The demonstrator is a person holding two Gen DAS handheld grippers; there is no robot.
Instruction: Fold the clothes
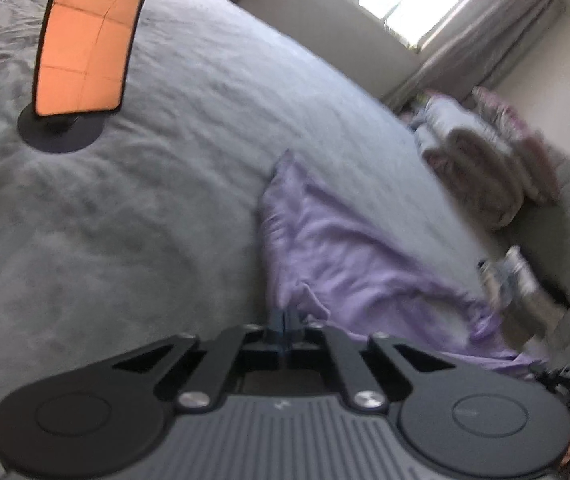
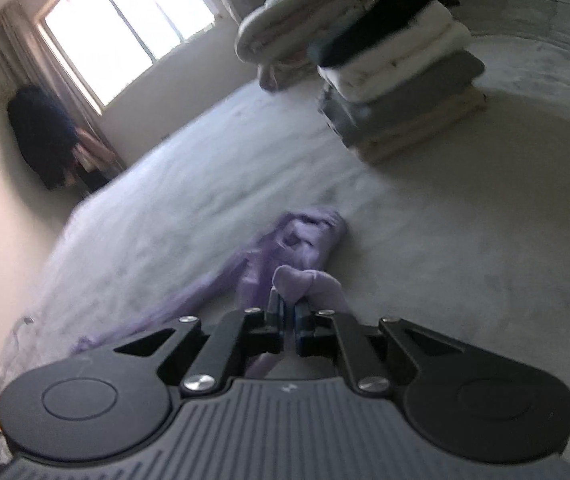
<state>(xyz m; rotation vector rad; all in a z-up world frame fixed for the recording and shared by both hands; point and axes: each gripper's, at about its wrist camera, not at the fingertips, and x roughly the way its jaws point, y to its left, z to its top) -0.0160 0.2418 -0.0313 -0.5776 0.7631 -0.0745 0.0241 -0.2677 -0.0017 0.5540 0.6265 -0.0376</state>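
A purple garment (image 1: 349,264) lies spread on the grey bed (image 1: 145,220). Both grippers have hold of it.

In the left wrist view, the left gripper (image 1: 285,320) has its jaws pressed tight together on an edge of the purple cloth. From there the cloth runs away across the bed toward the right. At the far right edge of this view a bit of a dark tool shows, too blurry to tell much. Only this view shows the orange curved panel (image 1: 89,36) standing on a round black base (image 1: 61,136) on the bed, and a thin black cable (image 1: 1,0) at the top left.

In the right wrist view, the right gripper (image 2: 290,312) has its jaws nearly closed, with a bunched lump of the purple garment (image 2: 305,248) pinched between them. More of the cloth is piled just past the jaws, and a long strip trails off to the left.

Only the right wrist view shows a neat stack of folded clothes (image 2: 401,92) on the bed, well away from the purple cloth. A rolled blanket (image 2: 305,16) lies behind the stack. A dark thing (image 2: 41,136) hangs by the wall.

Both views show a bright window (image 2: 125,24) with curtains
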